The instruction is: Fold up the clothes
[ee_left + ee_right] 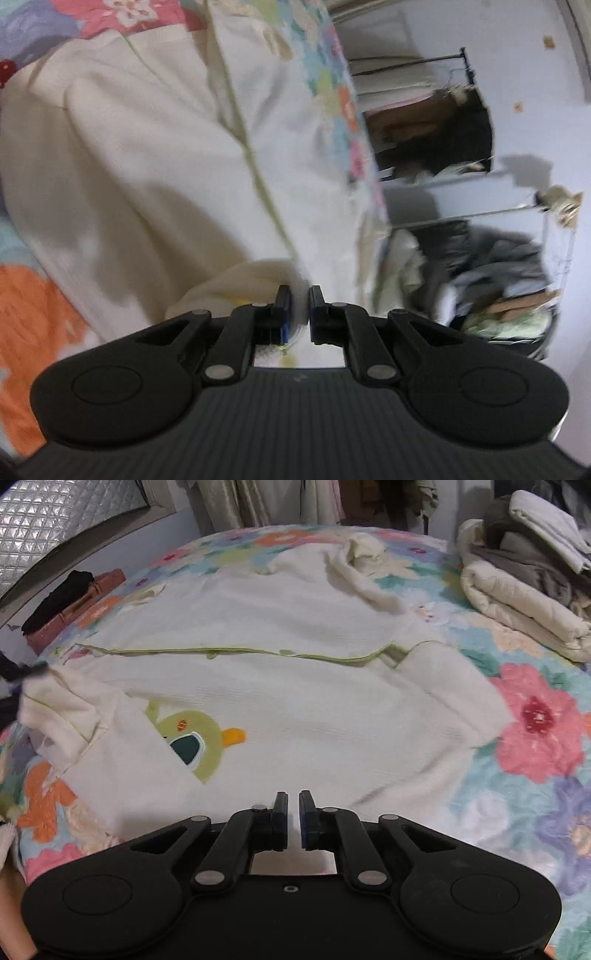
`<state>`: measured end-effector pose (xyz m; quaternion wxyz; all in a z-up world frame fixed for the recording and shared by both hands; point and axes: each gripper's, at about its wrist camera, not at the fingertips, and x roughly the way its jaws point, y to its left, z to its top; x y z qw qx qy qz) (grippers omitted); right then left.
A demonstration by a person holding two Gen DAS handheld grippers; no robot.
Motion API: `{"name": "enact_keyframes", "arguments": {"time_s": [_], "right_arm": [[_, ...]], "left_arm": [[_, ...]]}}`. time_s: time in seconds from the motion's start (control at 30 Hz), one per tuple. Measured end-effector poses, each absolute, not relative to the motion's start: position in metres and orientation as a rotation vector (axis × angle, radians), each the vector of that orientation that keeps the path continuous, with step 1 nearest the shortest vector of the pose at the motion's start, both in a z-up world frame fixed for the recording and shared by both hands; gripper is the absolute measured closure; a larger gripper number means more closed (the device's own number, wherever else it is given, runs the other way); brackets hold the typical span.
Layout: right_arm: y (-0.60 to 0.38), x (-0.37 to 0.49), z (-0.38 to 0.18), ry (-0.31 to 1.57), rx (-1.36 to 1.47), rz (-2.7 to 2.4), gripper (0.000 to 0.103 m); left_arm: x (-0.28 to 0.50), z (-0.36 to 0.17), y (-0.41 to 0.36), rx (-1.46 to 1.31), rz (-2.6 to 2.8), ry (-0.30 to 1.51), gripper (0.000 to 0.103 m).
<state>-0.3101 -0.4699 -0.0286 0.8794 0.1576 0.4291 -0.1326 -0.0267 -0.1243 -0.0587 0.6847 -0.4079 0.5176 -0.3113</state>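
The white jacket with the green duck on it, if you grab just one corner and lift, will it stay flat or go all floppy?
Probably floppy. The white jacket lies in soft wrinkles on the flowery bedspread, and its sleeve is already bunched up. The corner pinched in the left gripper folds and droops, so the rest would likely sag and trail behind. It looks like thick knit, so perhaps a little heavy, and not slippery.

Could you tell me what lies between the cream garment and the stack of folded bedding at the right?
In the right wrist view, only a strip of the flowered bedspread separates the cream garment from the folded bedding; nothing else lies there.
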Motion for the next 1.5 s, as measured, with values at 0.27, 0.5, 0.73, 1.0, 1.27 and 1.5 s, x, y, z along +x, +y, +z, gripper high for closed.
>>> {"name": "enact_keyframes", "arguments": {"time_s": [0.27,0.5,0.73,1.0,1.27,1.5], "right_arm": [[-0.385,-0.292,-0.030,0.948,-0.007,0.099,0.047],[-0.332,-0.275,-0.064,0.910,-0.500,0.126,0.053],[-0.406,-0.262,-0.038,0.876,-0.065,0.008,0.095],[-0.453,-0.240,-0.042,0.855,0.196,-0.048,0.096],[-0.498,-0.250,-0.075,0.890,0.668,-0.107,0.042],[-0.427,-0.242,-0.050,0.816,0.170,-0.016,0.040]], "left_arm": [[-0.016,-0.068,-0.104,-0.918,-0.657,1.152,0.086],[-0.027,-0.038,-0.103,-0.608,-0.658,1.049,0.056],[-0.031,-0.035,-0.106,-0.492,-0.682,1.072,0.042],[-0.035,-0.060,-0.133,-0.362,-0.724,1.201,0.053],[-0.050,-0.023,-0.121,-0.630,-1.016,0.987,0.092],[-0.060,0.008,-0.096,-0.733,-1.043,0.785,0.091]]}}
